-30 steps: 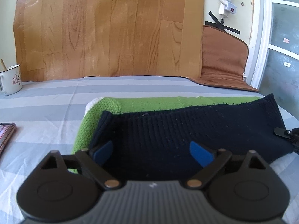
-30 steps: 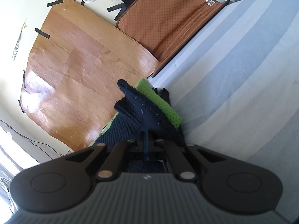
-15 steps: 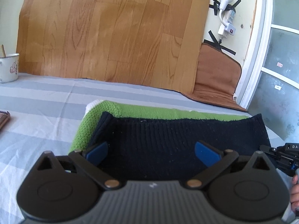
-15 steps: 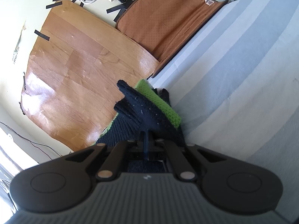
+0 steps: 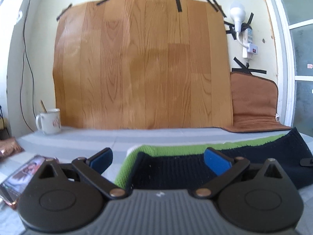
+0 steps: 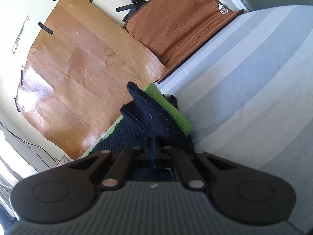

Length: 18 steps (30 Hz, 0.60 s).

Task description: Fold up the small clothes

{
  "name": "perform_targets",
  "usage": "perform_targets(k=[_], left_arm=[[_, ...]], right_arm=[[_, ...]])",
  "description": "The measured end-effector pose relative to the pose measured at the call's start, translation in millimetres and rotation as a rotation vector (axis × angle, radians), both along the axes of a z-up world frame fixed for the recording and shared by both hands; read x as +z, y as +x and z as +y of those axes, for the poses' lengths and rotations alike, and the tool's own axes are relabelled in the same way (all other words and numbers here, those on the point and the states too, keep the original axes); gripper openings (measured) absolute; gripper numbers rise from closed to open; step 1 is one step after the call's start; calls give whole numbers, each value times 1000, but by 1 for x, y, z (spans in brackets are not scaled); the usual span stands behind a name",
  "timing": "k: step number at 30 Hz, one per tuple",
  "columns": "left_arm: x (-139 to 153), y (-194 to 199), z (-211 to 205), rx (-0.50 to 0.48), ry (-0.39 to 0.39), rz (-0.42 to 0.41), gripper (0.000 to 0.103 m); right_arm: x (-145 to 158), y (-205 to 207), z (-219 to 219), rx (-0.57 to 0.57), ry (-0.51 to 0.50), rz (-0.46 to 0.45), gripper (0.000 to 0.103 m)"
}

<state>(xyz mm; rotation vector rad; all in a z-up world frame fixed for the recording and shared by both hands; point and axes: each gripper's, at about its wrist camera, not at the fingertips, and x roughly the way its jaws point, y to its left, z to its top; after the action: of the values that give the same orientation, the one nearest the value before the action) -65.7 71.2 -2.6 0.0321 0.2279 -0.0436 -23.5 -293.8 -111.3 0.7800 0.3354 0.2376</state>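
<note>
The navy-and-green knit garment [image 5: 230, 156] lies folded on the striped tabletop [image 5: 88, 139]. The left gripper [image 5: 159, 159] has its fingers spread wide, its right pad above the garment, gripping nothing. The right gripper [image 6: 154, 146] has its fingers clamped on the garment's bunched end [image 6: 156, 117].

The right hand-held gripper [image 6: 154, 146] is pinching a bunched fold of the navy and green knit garment [image 6: 152, 117], its jaws pressed together on the cloth. The garment is trailing away to the left over the grey-striped surface [image 6: 244, 90]. Beyond it, a wood-grain sheet [image 6: 78, 74] is standing taped against the wall, with a brown mat [image 6: 176, 25] beside it.
</note>
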Motion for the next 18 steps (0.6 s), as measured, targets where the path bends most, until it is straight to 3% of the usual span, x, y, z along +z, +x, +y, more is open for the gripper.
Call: perform_targets(k=[12, 18], left_arm=[[2, -6, -4, 17, 26, -50, 103], [1, -14, -16, 20, 95, -99, 103]], right_arm=[[2, 0, 0, -1, -25, -3, 1], [1, 1, -1, 3, -21, -3, 1]])
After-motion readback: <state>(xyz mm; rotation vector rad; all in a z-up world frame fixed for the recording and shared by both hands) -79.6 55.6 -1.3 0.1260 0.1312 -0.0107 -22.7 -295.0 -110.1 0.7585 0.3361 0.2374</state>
